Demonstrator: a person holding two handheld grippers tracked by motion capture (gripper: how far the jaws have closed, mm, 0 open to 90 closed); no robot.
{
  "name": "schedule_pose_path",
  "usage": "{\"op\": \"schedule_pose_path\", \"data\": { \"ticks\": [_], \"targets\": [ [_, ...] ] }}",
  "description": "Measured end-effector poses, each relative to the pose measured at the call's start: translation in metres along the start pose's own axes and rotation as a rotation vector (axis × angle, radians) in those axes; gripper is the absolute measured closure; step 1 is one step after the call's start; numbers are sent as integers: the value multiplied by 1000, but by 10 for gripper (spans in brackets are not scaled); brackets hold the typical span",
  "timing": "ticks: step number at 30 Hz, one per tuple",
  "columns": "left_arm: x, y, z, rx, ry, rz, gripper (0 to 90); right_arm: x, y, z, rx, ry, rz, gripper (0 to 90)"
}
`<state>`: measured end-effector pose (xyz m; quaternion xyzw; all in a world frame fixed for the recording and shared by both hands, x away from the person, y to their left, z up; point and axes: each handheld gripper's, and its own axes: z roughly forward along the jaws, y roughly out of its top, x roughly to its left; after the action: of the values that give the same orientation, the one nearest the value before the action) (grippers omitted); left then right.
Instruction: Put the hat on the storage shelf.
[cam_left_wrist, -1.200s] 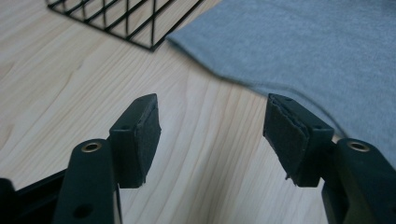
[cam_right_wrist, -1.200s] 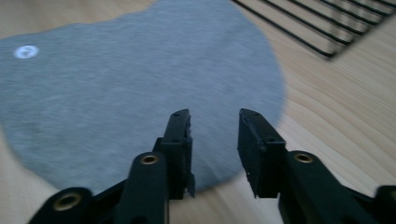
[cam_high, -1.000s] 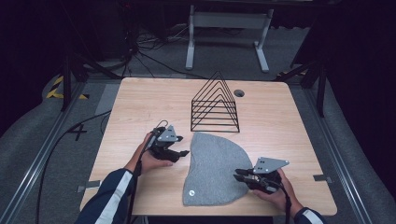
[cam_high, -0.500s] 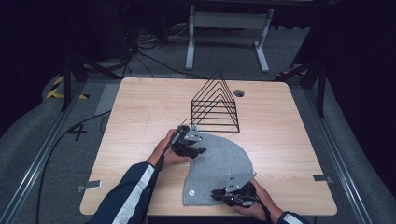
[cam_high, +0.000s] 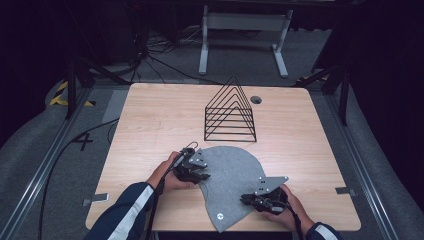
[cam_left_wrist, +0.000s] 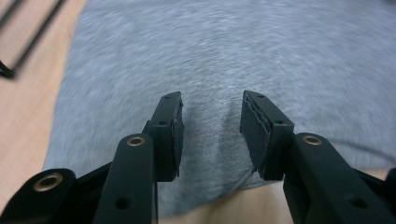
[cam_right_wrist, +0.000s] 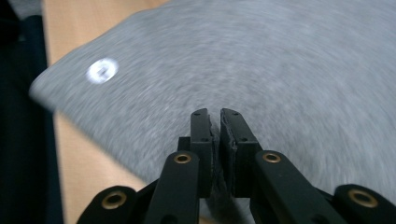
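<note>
A grey felt mat (cam_high: 232, 175) with a rounded top lies flat on the wooden table (cam_high: 150, 125), a small white round tag (cam_high: 219, 216) near its front corner. My left gripper (cam_high: 196, 171) rests at the mat's left edge. In the left gripper view it (cam_left_wrist: 210, 126) is open, its jaws straddling the felt (cam_left_wrist: 224, 60) just above the surface. My right gripper (cam_high: 254, 200) sits at the mat's lower right edge. In the right gripper view it (cam_right_wrist: 215, 116) is shut, with grey felt (cam_right_wrist: 289, 79) bunched between the jaws, and the tag (cam_right_wrist: 102, 71) is off to the left.
A black wire rack (cam_high: 231, 112) of triangular dividers stands just behind the mat. A small round hole (cam_high: 256, 99) is in the tabletop behind it. The table's front edge runs right below both hands.
My left gripper went right to the mat's left edge. My right gripper slid left and forward onto the mat's lower right edge and now stands shut there.
</note>
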<state>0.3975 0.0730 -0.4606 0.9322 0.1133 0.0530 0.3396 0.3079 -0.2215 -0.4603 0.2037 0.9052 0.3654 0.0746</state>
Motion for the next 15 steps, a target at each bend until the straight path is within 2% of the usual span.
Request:
{"op": "schedule_pose_path", "data": {
  "ticks": [5, 6, 8, 11, 15],
  "targets": [
    [-13, -8, -5, -8, -18, 0, 591, -9, -3, -3, 0, -39, 20, 842],
    [-20, -10, -6, -17, -23, -8, 591, -13, -3, -5, 4, -82, 23, 831],
    [-24, -11, -7, -16, -27, -8, 586, -15, -4, -5, 3, -97, 26, 827],
    [-35, -10, -6, -20, -45, -9, 586, -27, -6, -8, 6, -182, 40, 807],
    [-51, -3, -1, -17, -70, 6, 585, -44, -9, -12, -3, -248, 94, 774]
  ]
}}
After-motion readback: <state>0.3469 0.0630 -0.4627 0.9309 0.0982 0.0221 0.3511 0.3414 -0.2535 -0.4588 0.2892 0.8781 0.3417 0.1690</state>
